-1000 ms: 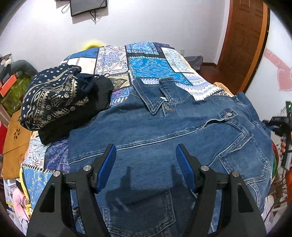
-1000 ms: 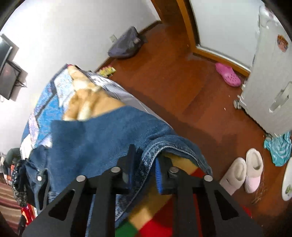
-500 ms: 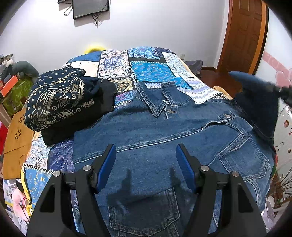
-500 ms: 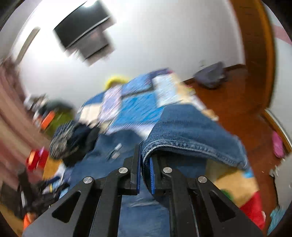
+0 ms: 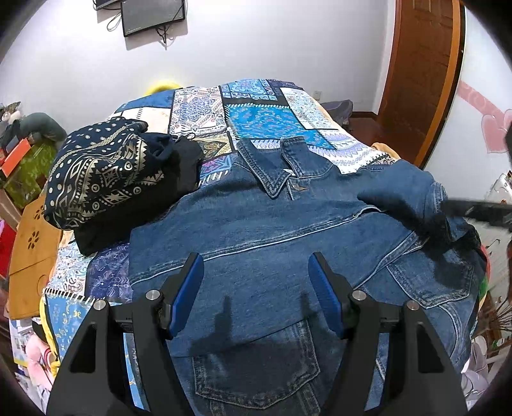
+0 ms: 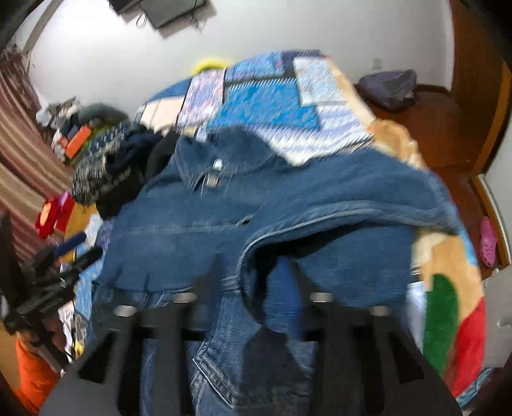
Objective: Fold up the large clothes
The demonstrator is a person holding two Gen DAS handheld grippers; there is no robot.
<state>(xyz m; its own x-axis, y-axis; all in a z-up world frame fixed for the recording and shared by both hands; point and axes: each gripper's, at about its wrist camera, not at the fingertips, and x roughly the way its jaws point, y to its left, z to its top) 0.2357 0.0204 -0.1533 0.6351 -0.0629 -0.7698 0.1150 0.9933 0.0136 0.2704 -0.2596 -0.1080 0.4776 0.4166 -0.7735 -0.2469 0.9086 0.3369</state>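
A blue denim jacket [image 5: 256,230] lies front-up on the patchwork bed, collar toward the far wall. Its right sleeve [image 5: 403,195] is folded across the chest. My left gripper [image 5: 256,288] is open and empty, hovering over the jacket's lower middle. My right gripper [image 6: 252,272] looks open in its blurred view, with the sleeve cuff [image 6: 256,252] lying between the fingers; its black tip shows in the left wrist view [image 5: 476,208] at the sleeve's end. The jacket also fills the right wrist view [image 6: 192,230].
A folded navy and gold patterned garment [image 5: 99,172] on a black one [image 5: 179,172] sits on the bed's left side. The patchwork quilt [image 5: 265,118] covers the bed. A wooden door [image 5: 419,73] stands at the right. A wall screen [image 5: 150,12] hangs behind.
The right gripper carried the sleeve from the bed's right edge up and over onto the jacket's chest, and its jaws have spread apart. The left gripper drew back slightly and stayed open.
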